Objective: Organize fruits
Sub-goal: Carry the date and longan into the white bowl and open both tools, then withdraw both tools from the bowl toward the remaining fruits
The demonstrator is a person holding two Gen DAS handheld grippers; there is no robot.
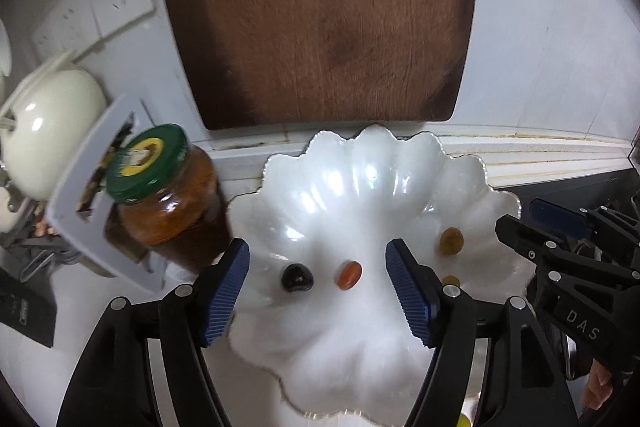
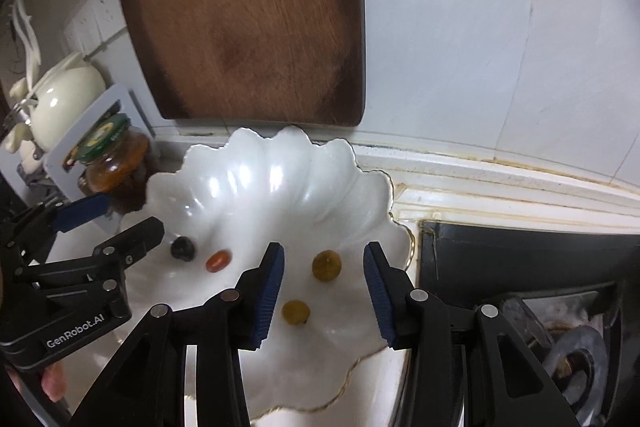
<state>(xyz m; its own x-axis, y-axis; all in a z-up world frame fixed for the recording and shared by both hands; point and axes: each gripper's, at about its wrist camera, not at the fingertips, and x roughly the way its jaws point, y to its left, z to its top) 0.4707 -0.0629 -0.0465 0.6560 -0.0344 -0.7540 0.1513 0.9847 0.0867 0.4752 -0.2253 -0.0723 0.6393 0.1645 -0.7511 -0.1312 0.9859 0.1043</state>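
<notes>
While the left gripper (image 1: 318,289) hangs over the white scalloped shell-shaped dish (image 1: 360,179), its blue ribbed pads stand spread apart with nothing pinched — a dark, near-black round fruit (image 1: 297,277) and a small orange-red oval fruit (image 1: 349,274) lie loose on the dish floor between the fingers, touching neither pad. The right gripper (image 2: 324,291) hovers beside it over the same dish, its jaws also parted and empty; a yellow-brown round fruit (image 2: 326,265) sits in the gap ahead of the pads, clear of both, and a second yellow-brown round fruit (image 2: 295,312) lies nearer the camera, just beside the left-hand pad. All four fruits rest in the dish, the dark and orange-red pair well apart from the yellowish pair. Part of a person's hand (image 1: 600,385) shows under the right gripper's body in the left wrist view. The dish sits on a white table (image 2: 460,183) against a white wall. Behind the dish a large brown wooden cutting board (image 1: 316,15) leans upright. To the dish's left stands a glass jar with a green lid and amber contents (image 1: 172,199), with a cream-coloured rounded ceramic pot (image 1: 52,119) farther left. To the right of the dish lies a black stove top (image 2: 520,259).
</notes>
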